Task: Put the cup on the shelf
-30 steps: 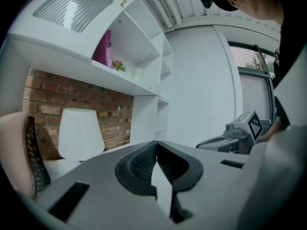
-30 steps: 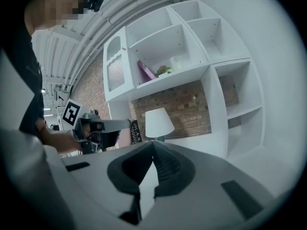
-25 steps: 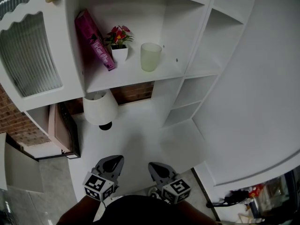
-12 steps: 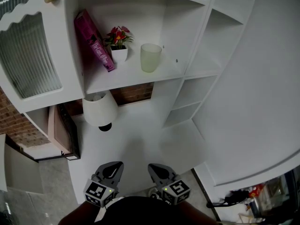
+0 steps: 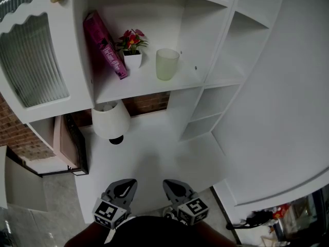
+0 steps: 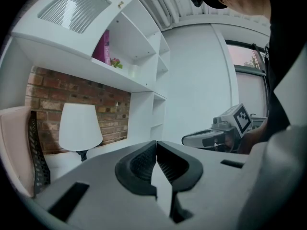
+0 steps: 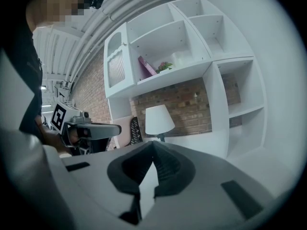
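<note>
The pale green cup [image 5: 166,64] stands upright on the white shelf [image 5: 149,90], a little to the right of the small flower pot [image 5: 132,58] and well apart from the leaning pink book [image 5: 104,44], so I judge that the placing is already done and that this step is only the rest position. The left gripper [image 6: 156,146] has its jaws pressed together with nothing between them, and the right gripper [image 7: 152,146] is closed in the same way and also empty. To do this step well, I would hold both grippers low over the white counter [image 5: 154,153], close to the body, far from the shelf and from the white lamp [image 5: 110,120] that stands under it, because any reach upward could push the cup, which sits near the front edge. The head view is the only one that shows the cup clearly. From below, the left gripper view gives me the book and the flowers, but the shelf edge hides the cup, and in the right gripper view I cannot tell whether a pale shape beside the flowers is the cup. The gripper views, however, show the closed jaws and the brick wall [image 7: 192,99] behind the lamp much better.
</note>
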`<state>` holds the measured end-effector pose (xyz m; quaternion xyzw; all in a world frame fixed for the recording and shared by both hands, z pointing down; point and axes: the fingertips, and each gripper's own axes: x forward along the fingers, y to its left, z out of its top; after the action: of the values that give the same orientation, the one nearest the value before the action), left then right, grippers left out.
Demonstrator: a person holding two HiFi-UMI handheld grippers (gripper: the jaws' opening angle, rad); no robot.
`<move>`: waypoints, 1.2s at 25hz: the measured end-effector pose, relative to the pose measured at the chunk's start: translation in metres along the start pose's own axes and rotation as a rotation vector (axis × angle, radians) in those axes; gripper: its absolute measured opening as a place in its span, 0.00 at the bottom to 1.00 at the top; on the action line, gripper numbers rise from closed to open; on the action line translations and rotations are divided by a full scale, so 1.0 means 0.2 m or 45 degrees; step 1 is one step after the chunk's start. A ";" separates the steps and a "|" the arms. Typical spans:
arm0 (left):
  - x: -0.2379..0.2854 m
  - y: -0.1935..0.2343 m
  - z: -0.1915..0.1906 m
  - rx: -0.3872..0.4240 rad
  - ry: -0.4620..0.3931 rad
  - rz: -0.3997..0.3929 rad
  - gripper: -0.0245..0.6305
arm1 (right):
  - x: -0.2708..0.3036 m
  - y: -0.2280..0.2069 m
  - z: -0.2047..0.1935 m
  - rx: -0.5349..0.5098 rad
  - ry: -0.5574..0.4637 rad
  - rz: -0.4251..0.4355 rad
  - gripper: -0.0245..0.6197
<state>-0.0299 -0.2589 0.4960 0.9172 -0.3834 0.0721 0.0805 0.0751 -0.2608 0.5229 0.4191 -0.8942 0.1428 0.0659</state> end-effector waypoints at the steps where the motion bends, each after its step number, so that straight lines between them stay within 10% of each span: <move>1: 0.00 0.00 0.00 0.001 0.000 0.003 0.05 | 0.00 0.00 0.00 -0.004 0.000 -0.001 0.04; 30: 0.02 -0.05 0.04 -0.002 0.015 0.001 0.05 | -0.01 0.00 0.01 -0.022 -0.014 0.020 0.04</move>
<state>-0.0193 -0.2551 0.4886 0.9167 -0.3832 0.0772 0.0835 0.0765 -0.2609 0.5203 0.4124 -0.8990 0.1333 0.0635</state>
